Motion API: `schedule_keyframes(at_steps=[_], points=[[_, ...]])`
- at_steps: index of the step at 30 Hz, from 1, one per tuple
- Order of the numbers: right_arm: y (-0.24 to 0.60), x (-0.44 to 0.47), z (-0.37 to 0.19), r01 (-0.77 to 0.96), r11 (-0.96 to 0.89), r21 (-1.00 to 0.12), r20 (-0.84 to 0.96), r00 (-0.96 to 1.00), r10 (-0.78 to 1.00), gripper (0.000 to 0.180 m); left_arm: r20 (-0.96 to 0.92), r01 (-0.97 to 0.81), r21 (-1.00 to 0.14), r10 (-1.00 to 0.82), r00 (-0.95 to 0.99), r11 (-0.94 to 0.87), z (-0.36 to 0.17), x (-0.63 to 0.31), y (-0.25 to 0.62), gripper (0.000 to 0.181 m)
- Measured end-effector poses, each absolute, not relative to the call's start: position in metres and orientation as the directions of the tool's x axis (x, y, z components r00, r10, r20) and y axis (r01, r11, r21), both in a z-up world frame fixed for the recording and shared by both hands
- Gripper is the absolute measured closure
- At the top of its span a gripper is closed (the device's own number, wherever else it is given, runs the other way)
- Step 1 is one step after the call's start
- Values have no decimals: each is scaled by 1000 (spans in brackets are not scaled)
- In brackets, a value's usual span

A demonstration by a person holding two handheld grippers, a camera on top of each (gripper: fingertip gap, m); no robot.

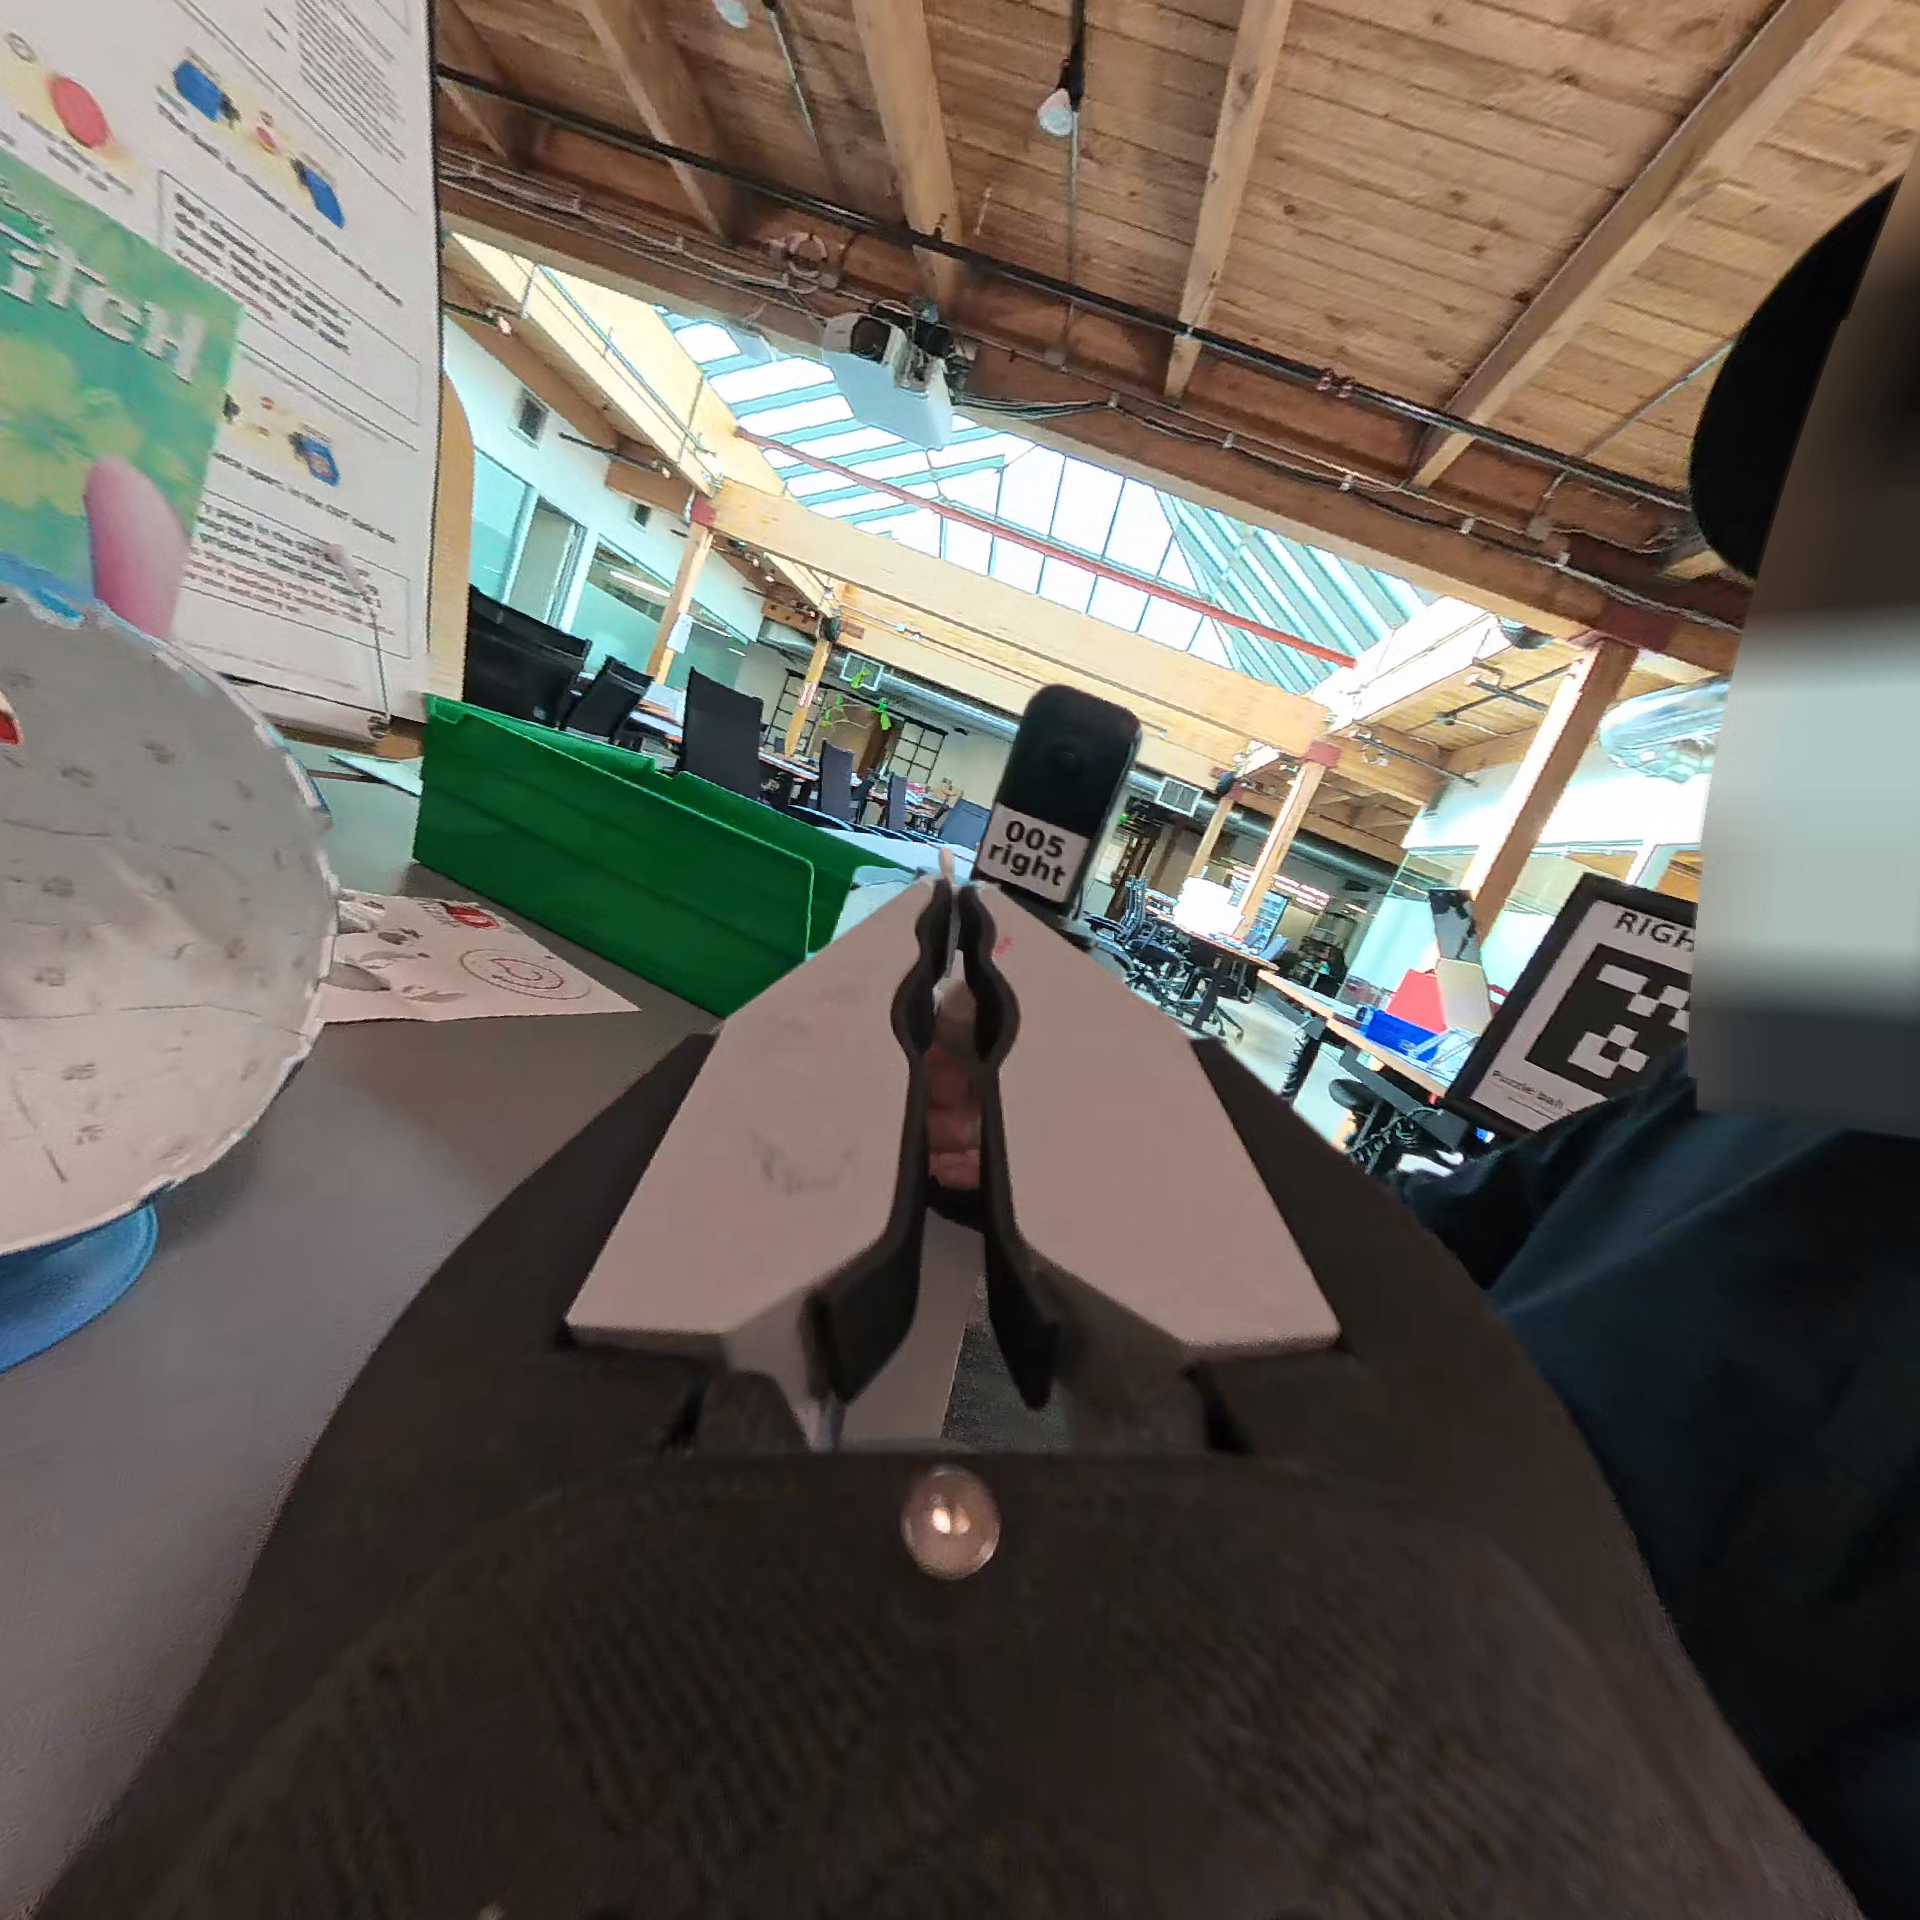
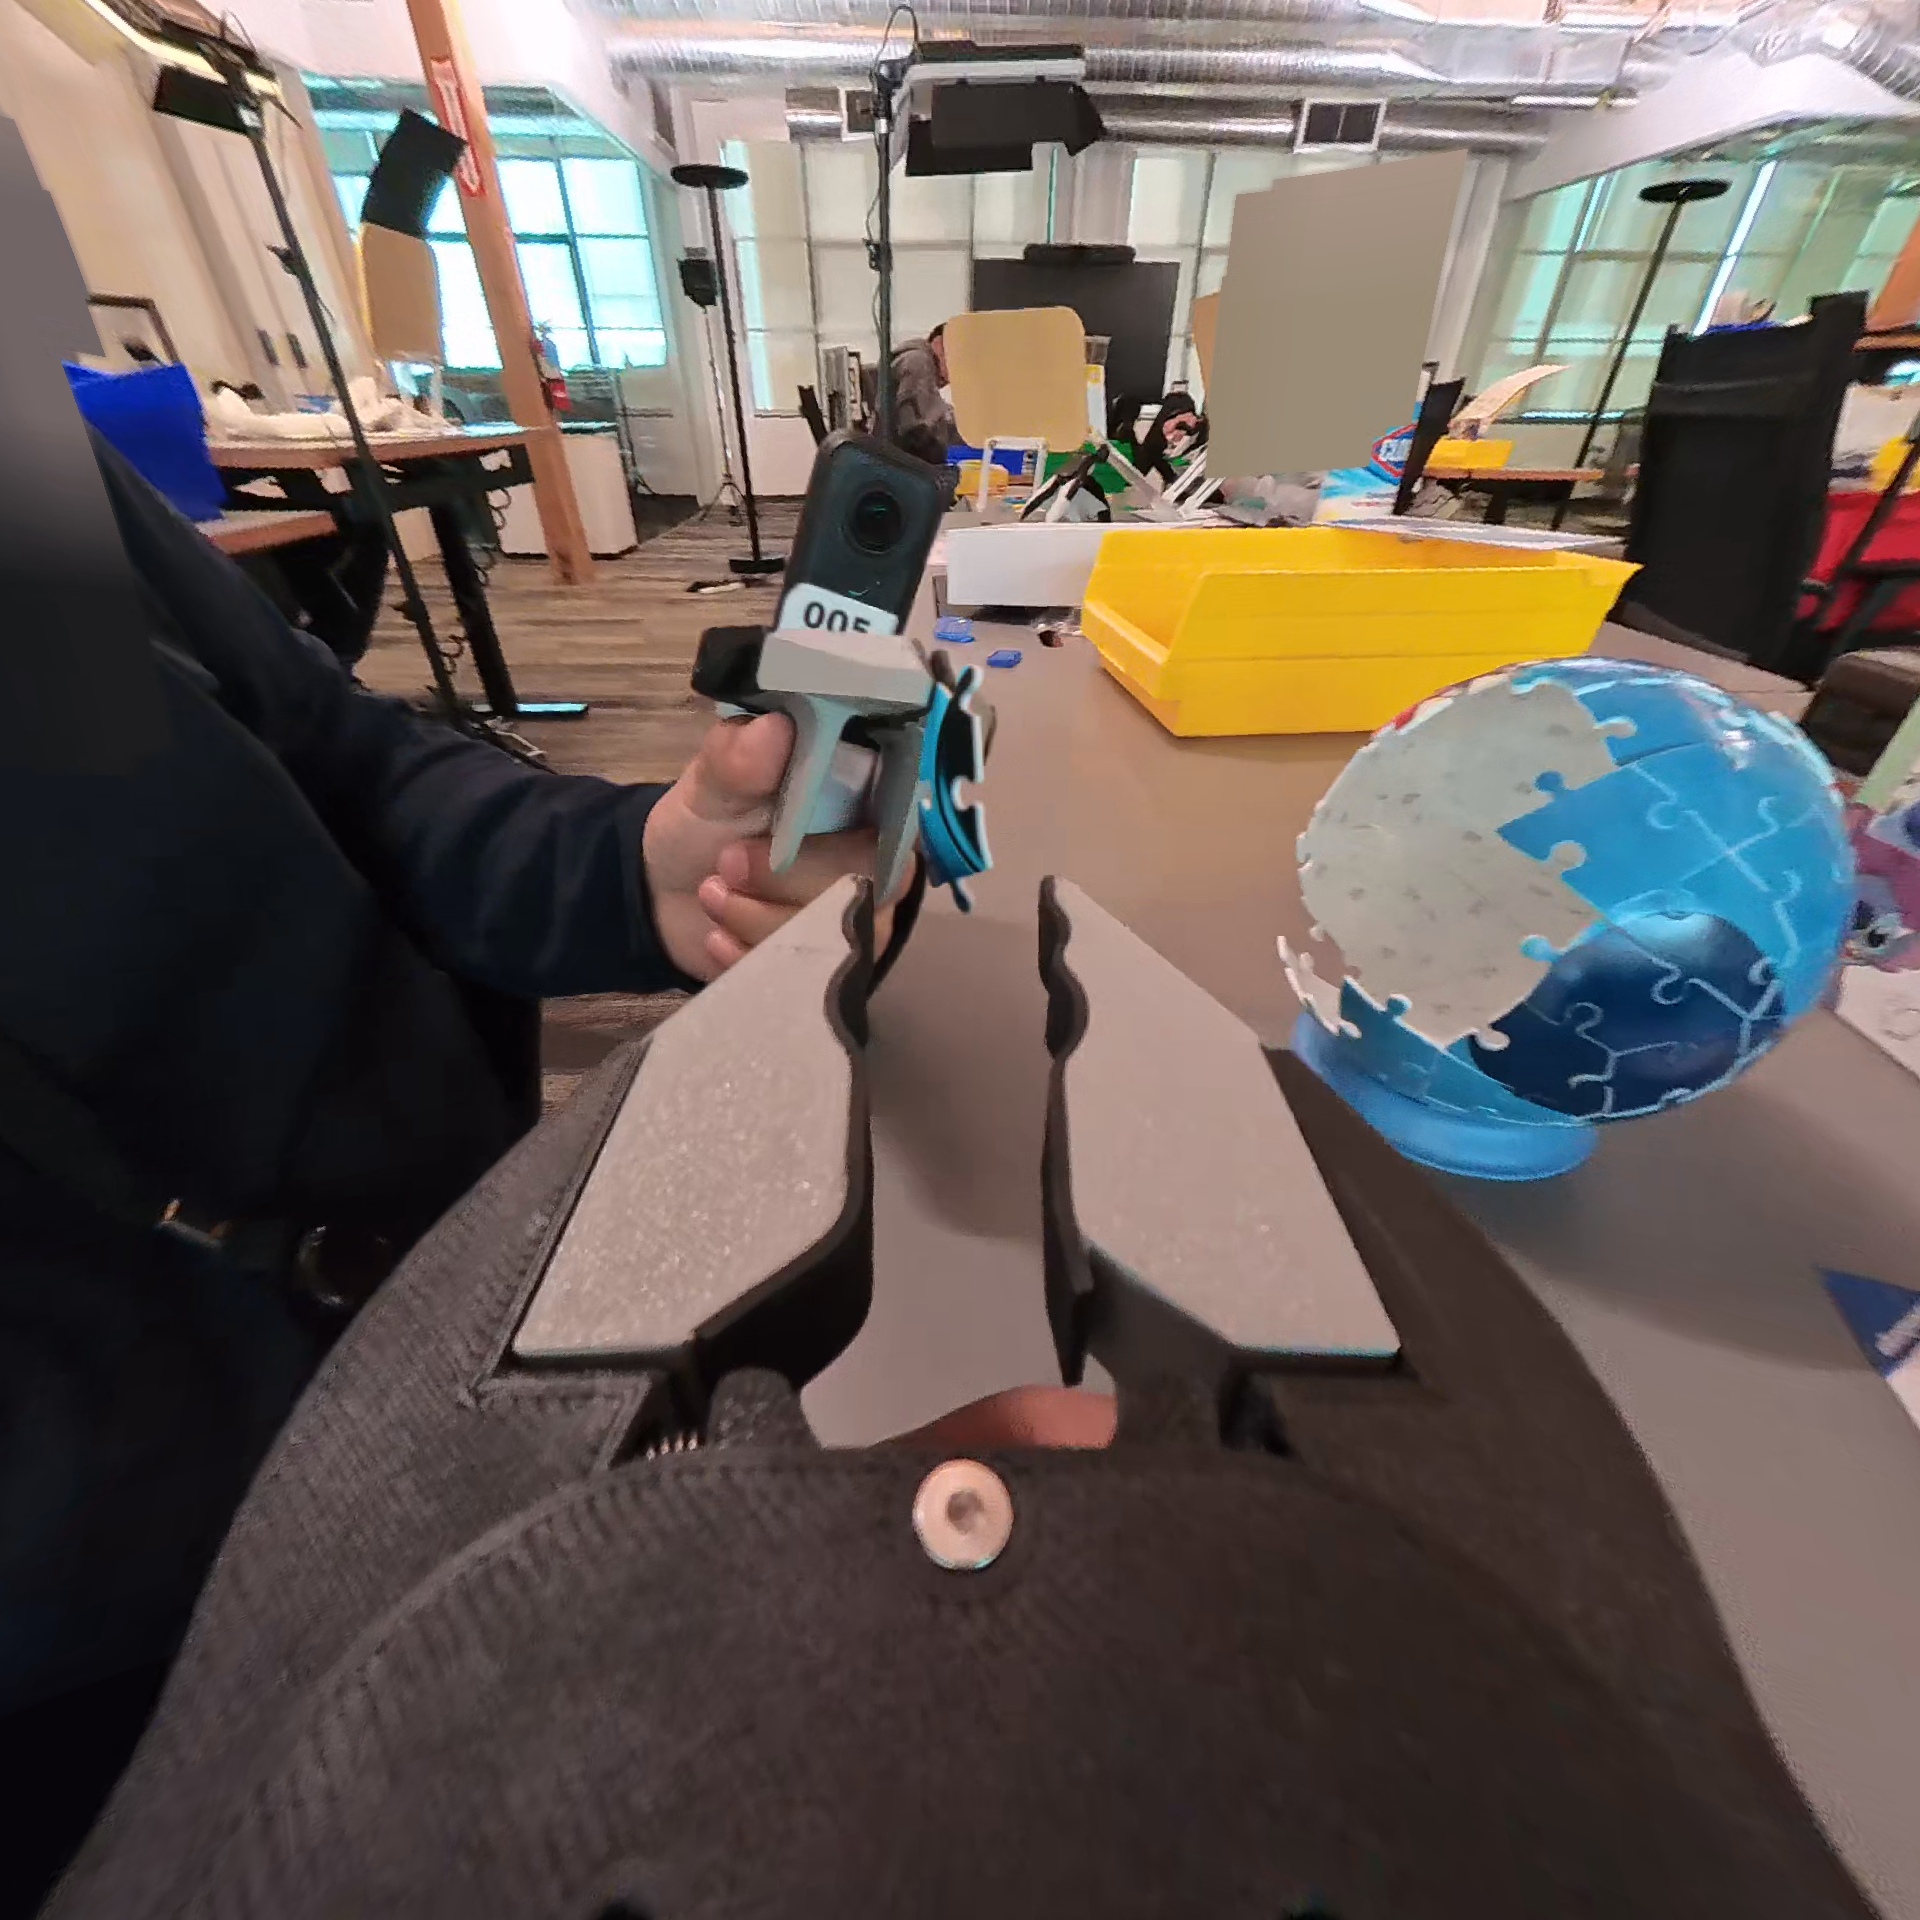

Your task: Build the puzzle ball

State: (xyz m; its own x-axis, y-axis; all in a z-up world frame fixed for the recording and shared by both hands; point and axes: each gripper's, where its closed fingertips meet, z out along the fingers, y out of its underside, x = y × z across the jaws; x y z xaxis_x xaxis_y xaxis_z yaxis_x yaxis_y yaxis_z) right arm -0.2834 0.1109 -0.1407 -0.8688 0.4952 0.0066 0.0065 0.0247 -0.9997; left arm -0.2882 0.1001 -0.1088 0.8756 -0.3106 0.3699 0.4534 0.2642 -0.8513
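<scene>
The puzzle ball [image 2: 1579,894] stands on a blue ring stand [image 2: 1455,1127] on the grey table, to the right. Its near side is open and shows the white inner face of the shell, and the rest is blue. In the left wrist view the ball [image 1: 135,914] is at the left. My left gripper [image 1: 951,914] is shut on a thin puzzle piece [image 1: 950,940], seen edge-on. In the right wrist view that gripper [image 2: 920,805] holds the blue curved piece [image 2: 956,790] in the air, left of the ball. My right gripper [image 2: 956,914] is open and empty, just below and in front of that piece.
A yellow bin [image 2: 1340,613] stands behind the ball, with small loose blue pieces [image 2: 1003,657] to its left. A green bin [image 1: 613,842], an instruction sheet [image 1: 468,966] and a poster board [image 1: 312,312] are on the far side. A person's dark sleeve [image 2: 416,831] is at the left.
</scene>
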Motion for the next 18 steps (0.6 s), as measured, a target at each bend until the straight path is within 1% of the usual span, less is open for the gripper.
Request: schedule_keyframes(at_steps=[4,7,8,9,10,12,15,17,18], points=[[101,-276,-139,6,16,-1000,2,-898,440,154,353,446,-852,-330,876,275,-109,-287,100,181],[102,-279,-142,15,29,-999,0,-892,451,169,346,427,-868,-308,886,254,-111,-291,104,181],[104,-281,-143,23,27,-999,-8,-890,456,170,336,414,-876,-302,892,248,-111,-292,104,181],[105,-281,-143,35,23,-999,-20,-890,456,164,323,394,-888,-287,902,238,-111,-293,105,181],[106,-282,-145,50,25,-998,-33,-891,454,156,290,354,-907,-268,919,230,-111,-294,105,181],[113,-288,-152,73,61,-995,-34,-873,487,150,194,234,-954,-207,959,187,-116,-299,103,181],[123,-299,-159,49,122,-991,29,-825,564,148,45,66,-992,-191,980,108,-125,-296,98,181],[128,-305,-157,10,147,-989,83,-787,611,148,-104,-101,-994,-112,988,33,-135,-303,97,181],[130,-306,-158,4,155,-988,95,-775,625,147,-180,-183,-983,-79,981,-33,-143,-309,96,181]])
